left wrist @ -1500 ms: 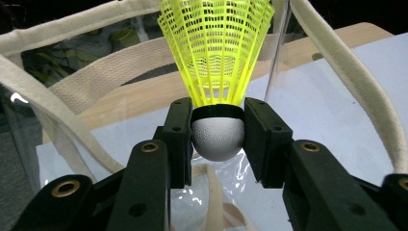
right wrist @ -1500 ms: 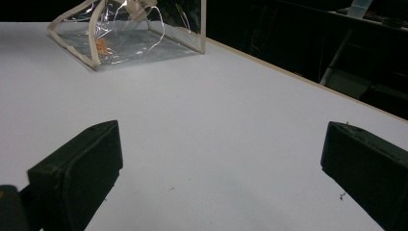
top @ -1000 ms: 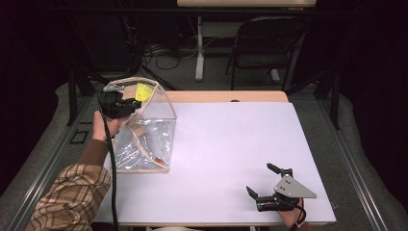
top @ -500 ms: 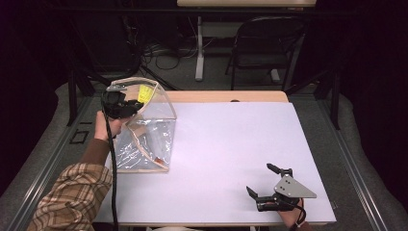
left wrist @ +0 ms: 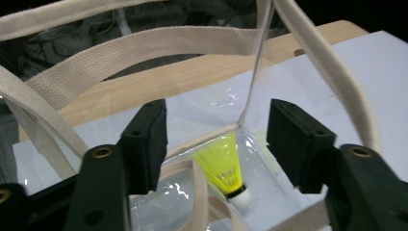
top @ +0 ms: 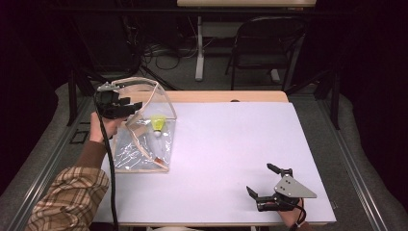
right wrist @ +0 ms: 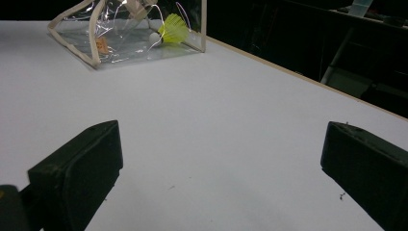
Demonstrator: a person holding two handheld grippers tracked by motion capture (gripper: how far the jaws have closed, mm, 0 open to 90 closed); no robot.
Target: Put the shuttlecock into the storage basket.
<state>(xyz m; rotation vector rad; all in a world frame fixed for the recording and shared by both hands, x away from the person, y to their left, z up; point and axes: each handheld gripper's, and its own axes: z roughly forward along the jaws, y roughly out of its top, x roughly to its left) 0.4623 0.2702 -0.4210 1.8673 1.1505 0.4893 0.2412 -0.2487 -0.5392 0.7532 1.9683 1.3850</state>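
At the table's far left, a yellow shuttlecock lies inside the clear tote bag, cork end pointing near, just below and between the parted jaws of the left gripper, which hovers over the bag's mouth holding nothing. The bag's canvas straps arch around that gripper. Well apart at the near right, the right gripper rests on the white table, its jaws spread wide and empty.

Bag sits left of centre in the high view, on the table. Shuttlecock lies inside the bag, toward its upper right corner. Left gripper at the bag's upper left, over its opening. Right gripper lower right, well apart from the bag. Chair at upper right, behind the table.
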